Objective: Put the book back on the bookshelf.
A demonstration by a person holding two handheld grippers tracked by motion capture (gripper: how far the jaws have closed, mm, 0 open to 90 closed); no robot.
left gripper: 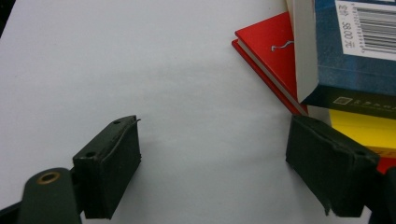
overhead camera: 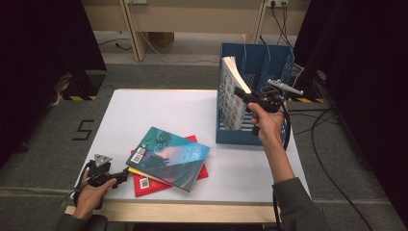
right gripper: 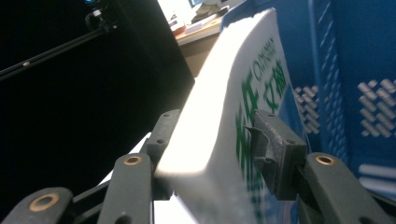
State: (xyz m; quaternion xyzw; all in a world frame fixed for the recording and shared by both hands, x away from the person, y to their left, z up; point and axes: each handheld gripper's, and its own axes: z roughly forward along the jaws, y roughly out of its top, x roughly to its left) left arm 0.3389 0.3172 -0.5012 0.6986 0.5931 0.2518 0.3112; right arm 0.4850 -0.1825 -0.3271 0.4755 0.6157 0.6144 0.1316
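Observation:
A white book (overhead camera: 230, 91) with green lettering stands upright in the left slot of a blue file holder (overhead camera: 269, 57). My right gripper (overhead camera: 239, 91) reaches it from the right, near its top edge. In the right gripper view the book (right gripper: 219, 107) sits between the jaws of that gripper (right gripper: 210, 140), which stand slightly open around it. A teal book (overhead camera: 171, 156) lies on a yellow one and a red one (overhead camera: 159, 185) near the table's front. My left gripper (overhead camera: 126, 174) rests open beside that stack. Its jaws (left gripper: 212, 158) are wide apart over bare table, and the red book (left gripper: 271, 46) lies just ahead.
The white table (overhead camera: 159, 110) has free room at its left and back. The file holder (right gripper: 355, 56) has more slots to the right of the book. Cables trail on the floor to the right of the table. Dark curtains hang on both sides.

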